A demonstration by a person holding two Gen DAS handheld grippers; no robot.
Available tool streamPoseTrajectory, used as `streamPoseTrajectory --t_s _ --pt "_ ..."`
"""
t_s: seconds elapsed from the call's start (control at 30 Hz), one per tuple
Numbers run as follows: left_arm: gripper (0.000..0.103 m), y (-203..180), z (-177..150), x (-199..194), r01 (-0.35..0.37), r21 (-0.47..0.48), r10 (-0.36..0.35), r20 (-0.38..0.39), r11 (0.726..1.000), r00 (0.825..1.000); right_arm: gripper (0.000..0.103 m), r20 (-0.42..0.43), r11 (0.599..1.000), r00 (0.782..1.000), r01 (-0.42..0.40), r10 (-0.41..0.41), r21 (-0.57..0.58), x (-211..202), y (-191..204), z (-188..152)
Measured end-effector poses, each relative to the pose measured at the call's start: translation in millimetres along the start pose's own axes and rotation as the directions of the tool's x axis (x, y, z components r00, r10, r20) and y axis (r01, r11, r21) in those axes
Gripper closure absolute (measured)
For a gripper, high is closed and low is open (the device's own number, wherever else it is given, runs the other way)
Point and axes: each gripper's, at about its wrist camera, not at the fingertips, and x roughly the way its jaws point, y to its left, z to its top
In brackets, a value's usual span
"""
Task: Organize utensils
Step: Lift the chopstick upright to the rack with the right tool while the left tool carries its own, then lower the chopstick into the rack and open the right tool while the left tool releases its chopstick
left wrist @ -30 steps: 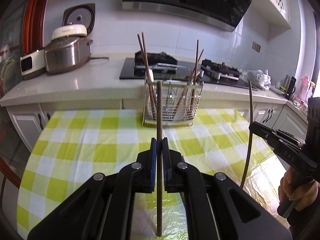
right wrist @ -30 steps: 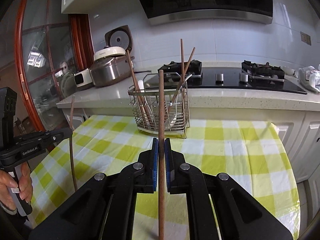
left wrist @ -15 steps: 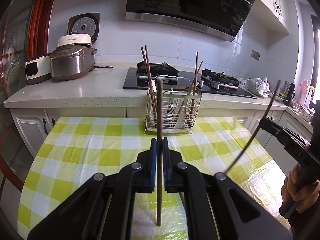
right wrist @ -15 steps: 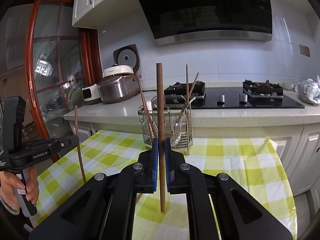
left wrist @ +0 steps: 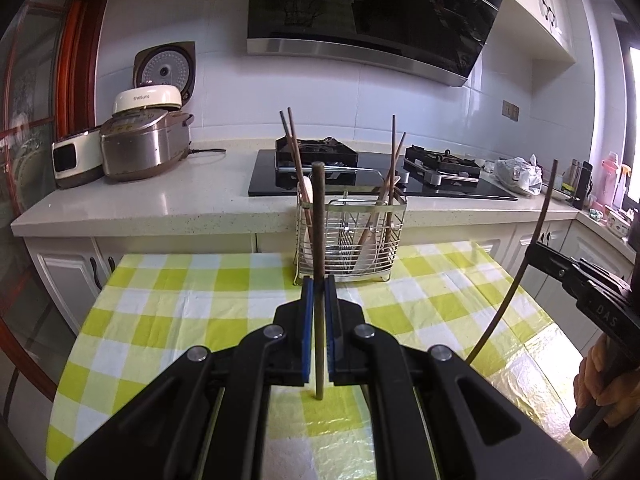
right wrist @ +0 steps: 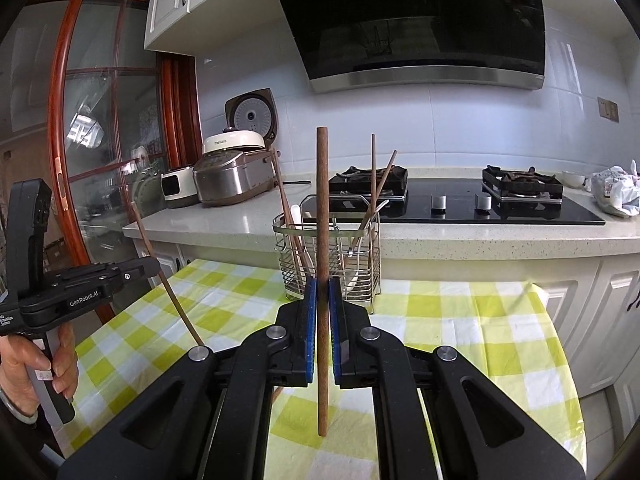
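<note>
My left gripper (left wrist: pixel 319 286) is shut on a brown chopstick (left wrist: pixel 319 220), held upright above the checked tablecloth (left wrist: pixel 160 320). My right gripper (right wrist: pixel 322 286) is shut on a second brown chopstick (right wrist: pixel 322 200), also upright. A wire utensil rack (left wrist: pixel 352 236) stands at the table's far edge and holds several chopsticks and a white spoon; it also shows in the right wrist view (right wrist: pixel 332 256). Both grippers are in front of the rack, apart from it. The right gripper with its chopstick (left wrist: pixel 516 280) shows at the right of the left wrist view. The left gripper (right wrist: pixel 152 268) shows at the left of the right wrist view.
A stone counter (left wrist: pixel 160 208) runs behind the table with a rice cooker (left wrist: pixel 144 144), a gas hob (left wrist: pixel 380 176) and a plastic bag (left wrist: pixel 518 176). A range hood (left wrist: pixel 360 12) hangs above. A wooden glass door (right wrist: pixel 100 140) stands at the left.
Both grippers have risen and pulled back from the rack with their chopsticks. The right gripper's chopstick, tilted half a second ago, stands closer to upright again.
</note>
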Motion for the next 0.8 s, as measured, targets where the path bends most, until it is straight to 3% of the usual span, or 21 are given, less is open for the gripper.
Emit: streamPoseTrajectory --t_s 0.43,0.8 --pt "0.098 -3 41 2 0.040 0.034 -0.040 0.014 0.999 0.999 0.096 0.012 0.999 1.000 0.003 -0.002 -0.052 19 4 28" --pt "0.098 -2 118 20 0.068 0.058 -0.070 0.035 0.996 0.997 0.096 0.063 0.998 0.998 -0.021 0.024 -0.051 54 -8 110"
